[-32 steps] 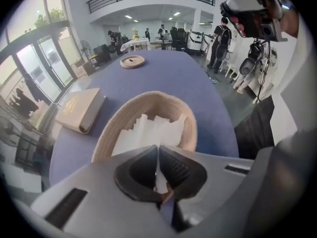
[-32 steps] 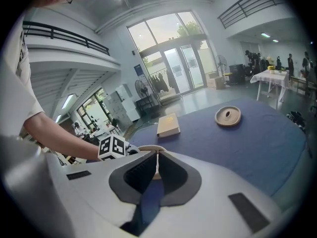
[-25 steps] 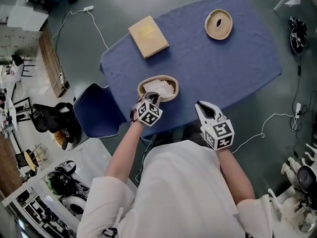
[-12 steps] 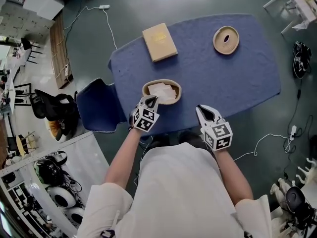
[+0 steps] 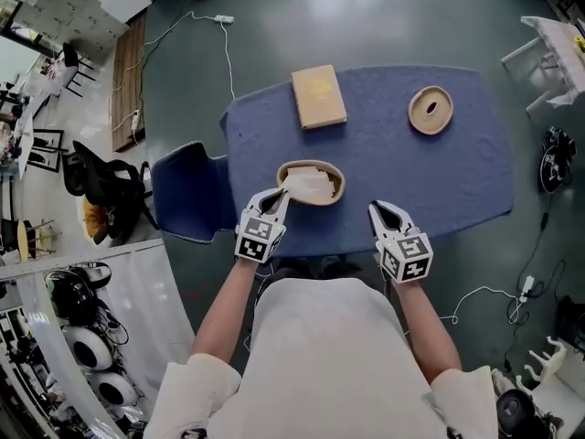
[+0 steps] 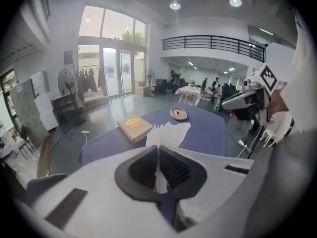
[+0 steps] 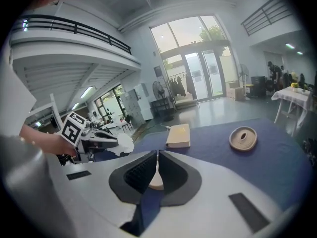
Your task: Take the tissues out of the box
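An oval wooden tissue box (image 5: pixel 337 190) stands near the front edge of the blue table (image 5: pixel 439 167), with white tissues (image 5: pixel 313 184) heaped in it. My left gripper (image 5: pixel 281 195) is at the box's left rim. It is shut on a white tissue (image 6: pixel 168 134), which stands up from between its jaws (image 6: pixel 158 151). My right gripper (image 5: pixel 377 208) hovers over the table's front edge, to the right of the box, and is shut with nothing in it. In the right gripper view the jaws (image 7: pixel 157 155) meet in front of the box (image 7: pixel 155 183), and the left gripper (image 7: pixel 115 139) shows holding the tissue (image 7: pixel 127 144).
A tan book-shaped box (image 5: pixel 319 97) lies at the table's far left. A round wooden lid with a slot (image 5: pixel 430 110) lies at the far right. A blue chair (image 5: pixel 187 195) stands against the table's left end. Cables run over the floor.
The head view has shifted, so the table sits lower and further right. The left gripper, still shut on the tissue, has drawn from the box's front rim towards its left side.
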